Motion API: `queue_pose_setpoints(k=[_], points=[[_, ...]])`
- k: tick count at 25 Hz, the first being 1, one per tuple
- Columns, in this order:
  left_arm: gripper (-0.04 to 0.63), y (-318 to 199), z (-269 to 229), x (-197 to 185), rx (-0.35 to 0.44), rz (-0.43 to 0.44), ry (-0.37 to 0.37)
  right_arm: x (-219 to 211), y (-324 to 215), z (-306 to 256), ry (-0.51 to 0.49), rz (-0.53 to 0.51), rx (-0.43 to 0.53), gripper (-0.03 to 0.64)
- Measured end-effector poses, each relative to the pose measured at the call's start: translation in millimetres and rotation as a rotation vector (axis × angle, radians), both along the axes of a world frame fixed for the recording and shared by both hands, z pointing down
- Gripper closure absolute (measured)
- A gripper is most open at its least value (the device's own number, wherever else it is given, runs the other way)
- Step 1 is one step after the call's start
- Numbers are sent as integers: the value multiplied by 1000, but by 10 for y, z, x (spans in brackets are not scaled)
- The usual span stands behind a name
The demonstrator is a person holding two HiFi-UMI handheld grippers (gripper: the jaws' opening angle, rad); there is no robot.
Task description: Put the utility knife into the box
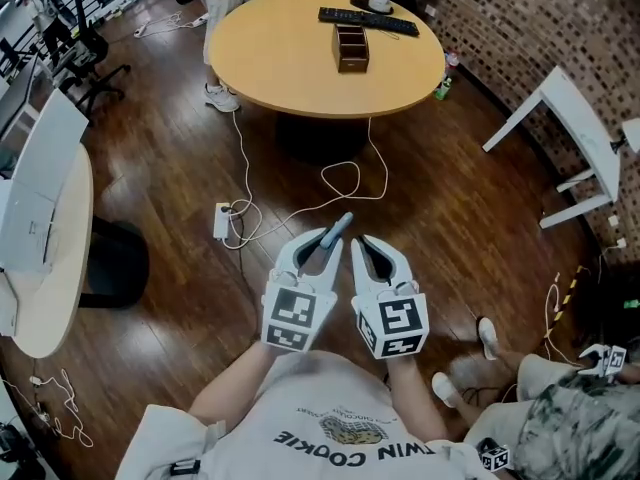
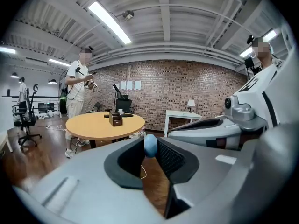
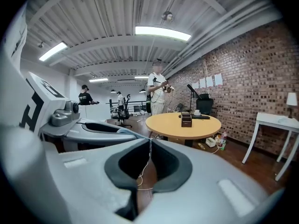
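Note:
My left gripper (image 1: 322, 245) is shut on a grey-blue utility knife (image 1: 339, 228), whose end sticks out past the fingertips. In the left gripper view the knife's rounded blue end (image 2: 151, 145) shows between the black pads. My right gripper (image 1: 372, 248) is held close beside it, shut with nothing in it; its tips meet in the right gripper view (image 3: 149, 143). Both hang over the wooden floor, well short of the table. The dark brown box (image 1: 351, 48) stands far ahead on the round wooden table (image 1: 290, 73), also seen from both grippers as the box (image 2: 115, 119) (image 3: 187, 120).
A black keyboard (image 1: 368, 20) and a cup (image 1: 380, 1) lie behind the box. A person (image 2: 77, 90) stands at the table's far left. White cables and a power strip (image 1: 222, 220) trail across the floor. A white table (image 1: 570, 133) stands right, a white desk (image 1: 45, 268) left.

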State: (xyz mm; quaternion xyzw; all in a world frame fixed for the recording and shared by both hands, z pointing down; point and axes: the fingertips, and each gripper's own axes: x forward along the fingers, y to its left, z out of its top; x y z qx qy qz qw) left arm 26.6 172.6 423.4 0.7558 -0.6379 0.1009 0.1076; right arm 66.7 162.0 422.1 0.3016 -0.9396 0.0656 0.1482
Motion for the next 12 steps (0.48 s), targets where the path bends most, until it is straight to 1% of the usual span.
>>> queue_pose_setpoints(k=[7, 12], points=[[522, -237, -31, -589, 4, 29, 19, -604, -255, -33, 15, 24, 12, 612], [522, -403, -47, -796, 13, 60, 24, -785, -404, -52, 23, 58, 26, 612]])
